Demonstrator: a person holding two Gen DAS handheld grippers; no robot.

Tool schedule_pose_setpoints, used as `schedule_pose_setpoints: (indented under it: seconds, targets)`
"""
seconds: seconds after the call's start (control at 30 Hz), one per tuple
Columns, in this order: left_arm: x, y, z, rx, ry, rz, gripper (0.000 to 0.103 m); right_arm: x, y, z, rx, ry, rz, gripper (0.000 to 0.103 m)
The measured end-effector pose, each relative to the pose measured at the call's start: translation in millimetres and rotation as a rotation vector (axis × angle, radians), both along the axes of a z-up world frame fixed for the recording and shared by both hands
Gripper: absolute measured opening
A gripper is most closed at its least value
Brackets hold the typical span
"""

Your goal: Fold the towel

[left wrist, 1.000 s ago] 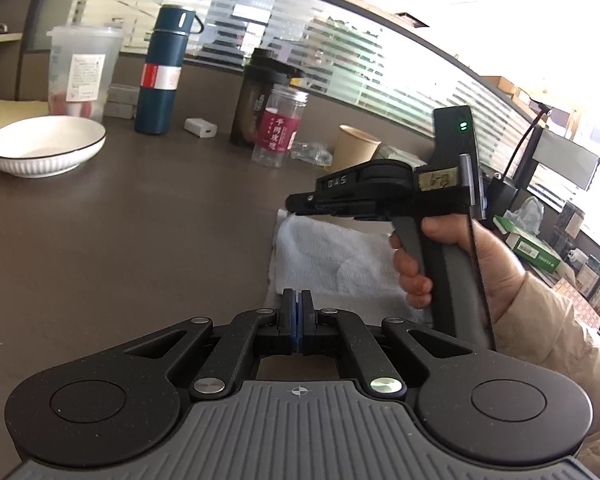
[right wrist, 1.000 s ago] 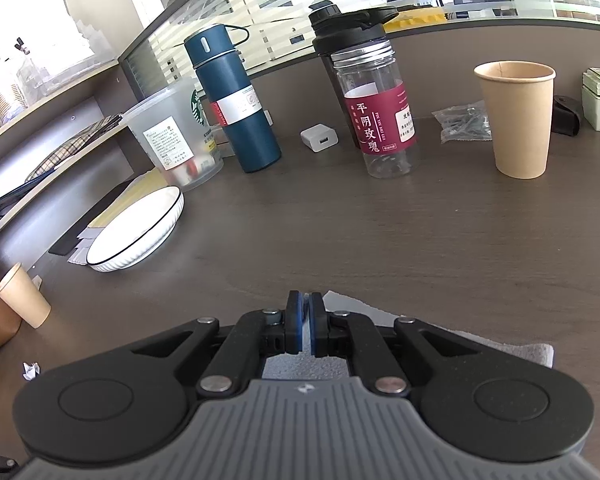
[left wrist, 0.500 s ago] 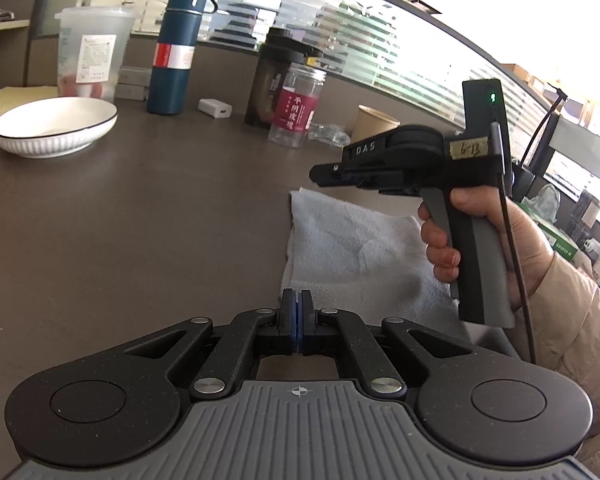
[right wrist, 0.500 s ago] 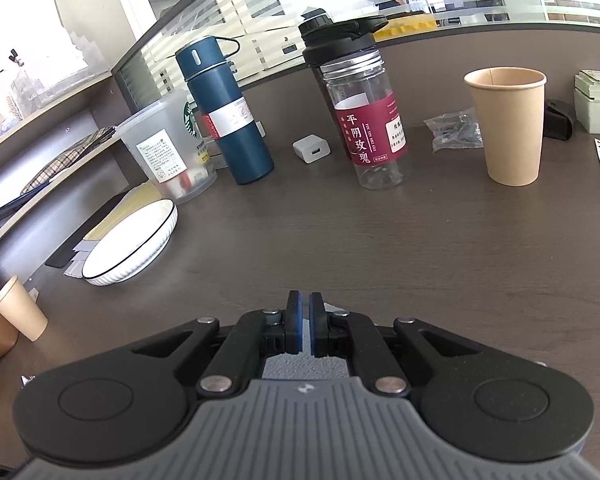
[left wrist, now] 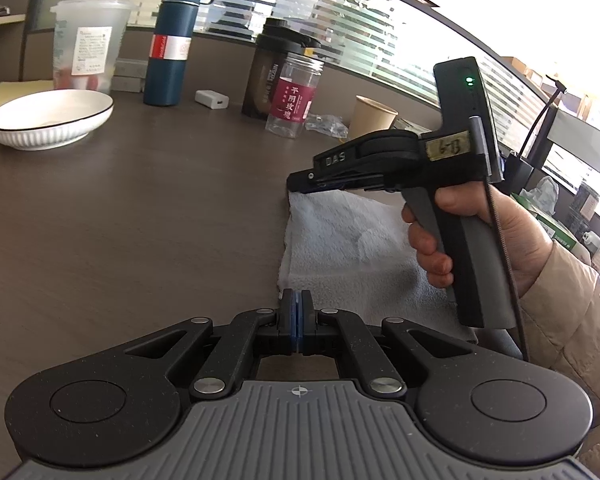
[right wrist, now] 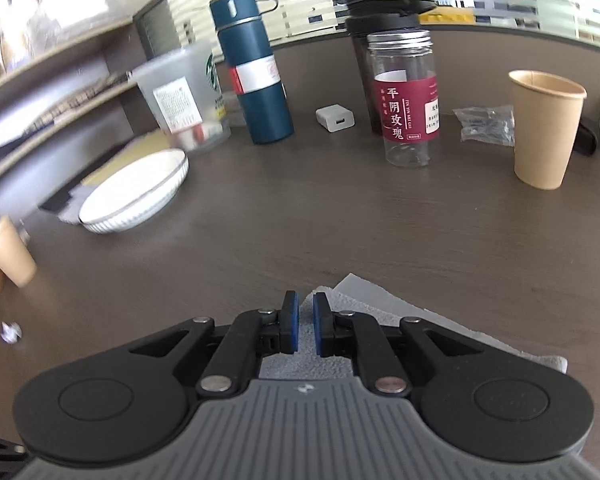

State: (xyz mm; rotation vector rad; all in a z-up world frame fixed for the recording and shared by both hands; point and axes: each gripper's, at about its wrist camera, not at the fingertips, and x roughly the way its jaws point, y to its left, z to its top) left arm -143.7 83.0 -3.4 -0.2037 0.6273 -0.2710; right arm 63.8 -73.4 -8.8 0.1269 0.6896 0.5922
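Note:
A pale grey towel (left wrist: pixel 340 240) lies folded flat on the dark wood table (left wrist: pixel 140 220). My left gripper (left wrist: pixel 296 320) is shut, its blue pads pressed together just short of the towel's near left corner, with nothing seen between them. A hand (left wrist: pixel 480 232) holds my right gripper (left wrist: pixel 300 180) level above the towel's far edge. In the right wrist view that right gripper (right wrist: pixel 304 322) stands open by a narrow gap with nothing in it. The towel (right wrist: pixel 384 308) shows below and to the right of its fingers.
At the back of the table stand a white bowl (left wrist: pixel 48 118), a clear plastic cup (left wrist: pixel 88 40), a blue flask (left wrist: pixel 172 40), a white charger (left wrist: pixel 212 98), a black shaker (left wrist: pixel 272 64), a red-labelled jar (left wrist: pixel 294 100) and a paper cup (left wrist: pixel 372 116). A beige sleeve (left wrist: pixel 572 320) is at right.
My right gripper's pads have parted from shut to a narrow gap. The right gripper has shifted and the towel's corner shows ahead of it again. My left gripper stays shut.

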Motion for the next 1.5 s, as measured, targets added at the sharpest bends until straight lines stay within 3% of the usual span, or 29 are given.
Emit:
schedule_pose_setpoints:
  seconds: [0.17, 0.3, 0.6, 0.63, 0.67, 0.77, 1.13, 1.23, 1.27, 1.5]
  targets:
    - [0.3, 0.3, -1.1, 0.0, 0.004, -0.003, 0.002, 0.0, 2.9, -1.8, -0.03, -0.017, -0.007, 0.002]
    - [-1.4, 0.6, 0.3, -0.001, -0.001, -0.001, 0.002, 0.0, 5.2, -3.2, -0.054, -0.031, -0.012, 0.0]
    - [-3.4, 0.4, 4.9, -0.009, -0.018, -0.007, 0.002, 1.5, -14.3, 9.6, 0.028, -0.045, -0.046, 0.0]
    - [-3.0, 0.3, 4.5, -0.009, -0.016, -0.008, 0.002, 1.4, -12.9, 10.2, 0.017, -0.042, -0.042, 0.001]
    - [-2.6, 0.1, 4.1, -0.009, -0.015, -0.009, 0.002, 0.9, -10.7, 10.3, 0.005, -0.042, -0.037, 0.01]
    - [-2.9, -0.7, 3.8, -0.01, -0.015, -0.014, 0.002, -3.1, 0.5, 7.2, -0.051, -0.062, -0.02, 0.016]
    - [-1.8, -0.5, 0.6, -0.013, -0.007, -0.029, 0.002, -9.2, 35.9, -2.1, -0.241, -0.146, 0.023, 0.017]
    - [-1.3, 0.2, -0.2, -0.015, -0.005, -0.028, 0.002, -10.3, 37.6, -2.6, -0.268, -0.162, 0.02, 0.009]
    - [-1.4, 0.1, -0.1, -0.016, -0.005, -0.028, 0.002, -9.8, 36.9, -2.6, -0.269, -0.162, 0.016, 0.005]
    - [-3.0, 0.7, 0.7, -0.019, -0.011, -0.027, 0.002, -2.3, 16.6, 2.0, -0.166, -0.116, -0.006, 0.004]
